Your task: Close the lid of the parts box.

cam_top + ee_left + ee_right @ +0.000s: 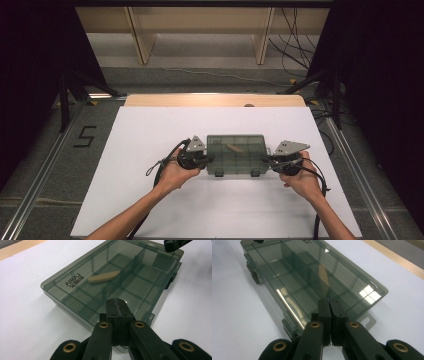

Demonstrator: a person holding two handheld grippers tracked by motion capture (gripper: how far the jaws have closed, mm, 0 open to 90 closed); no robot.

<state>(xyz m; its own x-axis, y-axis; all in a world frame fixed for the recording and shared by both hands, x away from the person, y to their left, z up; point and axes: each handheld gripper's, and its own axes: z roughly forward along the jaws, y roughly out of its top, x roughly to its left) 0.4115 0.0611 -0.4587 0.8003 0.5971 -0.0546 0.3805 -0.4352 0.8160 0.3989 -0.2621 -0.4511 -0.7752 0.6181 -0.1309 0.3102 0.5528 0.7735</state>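
A smoke-grey translucent plastic organiser box [235, 154] lies flat on the white sheet [150, 200] that covers the bench, about midway between the sheet's left and right edges and nearer the front edge than the back. Its hinged lid is down; through it show thin divider walls that cut the inside into rectangular compartments. White lettering is printed on the lid near one corner, clear in the left gripper view, too small to read from the high view. In one compartment, toward the box's back side, lies a small tan piece [103, 277], flat and elongated with one slanted end; what it is made of is hard to tell through the tinted lid. Glare on the lid in the right gripper view blurs it to a pale streak. Two latches [255, 173] sit on the front wall; their detail is lost in shadow.

The left gripper [202, 160] sits at the box's left end with its black fingers [112, 312] together, tips over the lid's edge. The right gripper [267, 161] sits at the right end, fingers [324, 312] likewise pressed together at the lid's rim. Whether the tips actually touch the plastic cannot be told. Each hand [175, 175] wraps a gripper body; the forearms are cut off by the bottom of the high view.

Beyond the sheet's back edge a strip of pale wood bench top [215, 100] shows.
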